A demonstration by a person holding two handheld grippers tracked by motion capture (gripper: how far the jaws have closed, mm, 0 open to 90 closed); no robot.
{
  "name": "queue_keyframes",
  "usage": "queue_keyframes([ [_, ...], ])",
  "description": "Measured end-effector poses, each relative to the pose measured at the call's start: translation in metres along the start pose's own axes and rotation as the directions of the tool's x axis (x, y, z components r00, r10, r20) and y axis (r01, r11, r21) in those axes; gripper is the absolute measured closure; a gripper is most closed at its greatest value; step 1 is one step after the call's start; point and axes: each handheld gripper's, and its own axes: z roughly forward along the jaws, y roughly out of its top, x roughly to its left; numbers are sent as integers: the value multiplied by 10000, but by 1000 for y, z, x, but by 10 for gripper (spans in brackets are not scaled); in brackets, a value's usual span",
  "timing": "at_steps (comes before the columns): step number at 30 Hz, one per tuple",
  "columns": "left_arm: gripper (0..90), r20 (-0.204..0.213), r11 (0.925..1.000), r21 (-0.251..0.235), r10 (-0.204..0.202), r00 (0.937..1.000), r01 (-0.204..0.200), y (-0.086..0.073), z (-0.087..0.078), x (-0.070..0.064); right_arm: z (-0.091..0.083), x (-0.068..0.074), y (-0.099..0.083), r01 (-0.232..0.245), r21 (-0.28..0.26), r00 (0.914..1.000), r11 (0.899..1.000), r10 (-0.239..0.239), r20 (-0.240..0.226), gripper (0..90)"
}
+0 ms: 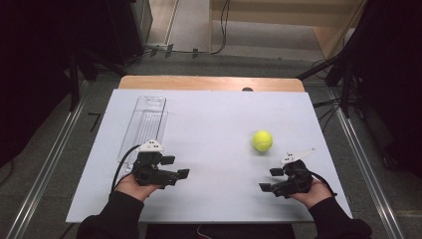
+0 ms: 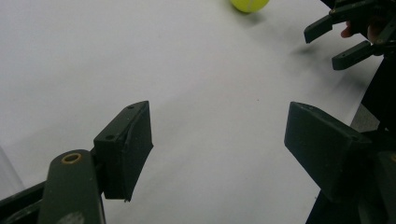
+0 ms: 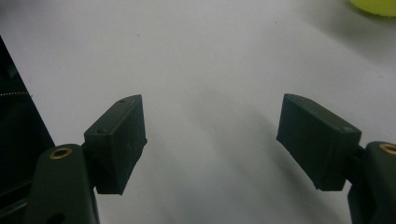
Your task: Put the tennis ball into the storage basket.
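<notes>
A yellow-green tennis ball [image 1: 262,140] rests on the white table sheet [image 1: 214,119], right of centre. My right gripper [image 1: 269,179] is held low near the front right, open and empty, with the ball a short way beyond it and slightly to its left. At the front left, my left gripper [image 1: 176,167] is also open and empty, pointing right across the sheet. In the left gripper view its jaws [image 2: 217,116] stand wide apart over bare sheet, with the ball [image 2: 250,3] and the right gripper [image 2: 329,44] farther off. In the right gripper view the wide-apart jaws [image 3: 212,105] have the ball [image 3: 376,5] at the top right corner.
A long clear plastic tray [image 1: 147,122] lies on the left of the sheet, just beyond my left gripper. A wooden table edge [image 1: 209,83] shows at the back. Metal rails [image 1: 47,164] run along both sides of the table.
</notes>
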Motion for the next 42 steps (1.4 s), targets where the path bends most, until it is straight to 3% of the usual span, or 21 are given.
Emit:
queue_keyframes([
  [3,241,-3,10000,74,65,10000,-65,4,3,-1,-1,0,0,-3,-18,10000,10000,3,23,217],
  [8,241,143,9999,-35,-162,9998,162,11,7,-1,-1,0,0,-2,-15,10000,10000,2,20,217],
  [12,241,-167,9999,122,13,9999,-11,16,11,-3,-1,0,0,-12,-50,10000,10000,12,38,217],
  [17,241,32,10000,90,16,10000,-17,19,16,-2,-2,0,0,-16,-97,10000,10000,17,62,217],
  [20,240,-108,9997,162,157,9998,-156,21,19,-3,-2,-1,0,-14,-114,10000,9999,14,51,217],
  [39,204,104,9991,370,205,9997,-209,46,42,-3,-1,0,0,-9,-113,10000,9999,10,68,217],
  [42,204,416,9984,534,136,9990,-158,50,46,-2,-1,0,0,14,-112,10000,9999,-13,72,217],
])
